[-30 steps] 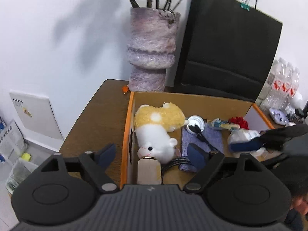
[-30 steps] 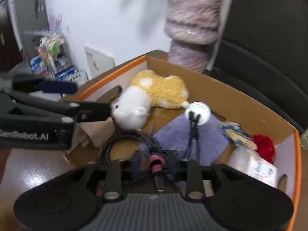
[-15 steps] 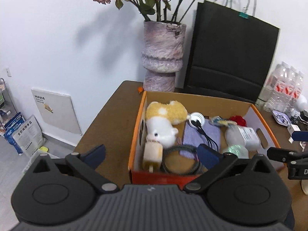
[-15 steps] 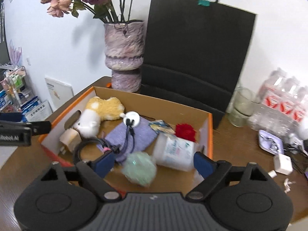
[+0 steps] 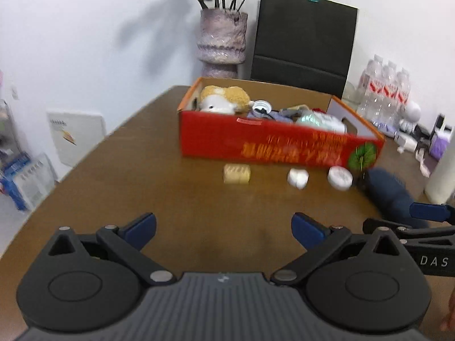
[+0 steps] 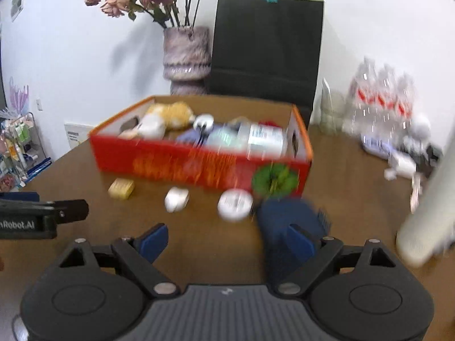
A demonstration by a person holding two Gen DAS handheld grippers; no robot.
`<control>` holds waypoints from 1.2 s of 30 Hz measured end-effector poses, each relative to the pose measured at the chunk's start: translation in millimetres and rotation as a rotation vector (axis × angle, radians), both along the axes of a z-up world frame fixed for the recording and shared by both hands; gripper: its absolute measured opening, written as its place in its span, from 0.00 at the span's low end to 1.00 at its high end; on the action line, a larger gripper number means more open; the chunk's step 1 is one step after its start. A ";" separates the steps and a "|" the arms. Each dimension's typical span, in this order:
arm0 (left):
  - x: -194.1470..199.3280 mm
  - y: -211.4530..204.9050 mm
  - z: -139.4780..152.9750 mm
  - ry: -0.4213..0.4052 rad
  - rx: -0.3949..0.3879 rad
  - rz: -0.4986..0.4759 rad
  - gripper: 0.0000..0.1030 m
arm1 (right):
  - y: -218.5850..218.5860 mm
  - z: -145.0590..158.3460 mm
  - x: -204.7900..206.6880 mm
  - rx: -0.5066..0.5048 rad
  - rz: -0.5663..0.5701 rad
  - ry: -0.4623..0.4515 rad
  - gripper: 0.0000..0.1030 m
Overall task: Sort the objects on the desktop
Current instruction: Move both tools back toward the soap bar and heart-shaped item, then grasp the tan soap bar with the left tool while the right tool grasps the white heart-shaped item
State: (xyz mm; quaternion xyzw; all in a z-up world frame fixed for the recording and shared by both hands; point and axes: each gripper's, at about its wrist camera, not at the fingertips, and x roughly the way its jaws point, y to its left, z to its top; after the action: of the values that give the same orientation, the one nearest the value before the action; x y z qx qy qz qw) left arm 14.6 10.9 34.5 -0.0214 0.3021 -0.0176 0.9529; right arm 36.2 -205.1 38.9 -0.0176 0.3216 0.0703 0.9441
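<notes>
Both my grippers, left [image 5: 223, 227] and right [image 6: 224, 240], withdrew from the red cardboard box [image 5: 256, 142], jaws spread, empty; ahead, the soft navy cloth [image 6: 290, 221] suits a mid-fold pinch.

Bright, even light; motion blur.

- The worktop [image 5: 159, 153] is seen as smooth brown wood.
- The box [image 5: 256, 145] is made of printed red cardboard.
- The plush toy [image 5: 224, 98] is covered in fuzzy cloth.
- The bag [image 5: 304, 39] is made of matt black paper.

You see a white wall [image 6: 71, 56] behind the brown wooden desk [image 5: 142, 170]; at its far edge stand a flower vase [image 6: 186, 56] and a black paper bag [image 6: 267, 45].
</notes>
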 end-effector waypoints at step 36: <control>9.6 -2.2 2.0 -0.098 0.067 -0.124 0.81 | 11.1 -14.6 -15.5 0.079 0.083 -0.018 0.56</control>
State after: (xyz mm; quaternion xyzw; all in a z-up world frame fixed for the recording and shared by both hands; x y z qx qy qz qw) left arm 24.1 8.7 36.5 0.0299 0.2565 -0.0674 0.9637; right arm 20.6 -193.9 24.3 0.0055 0.3089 0.1220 0.9432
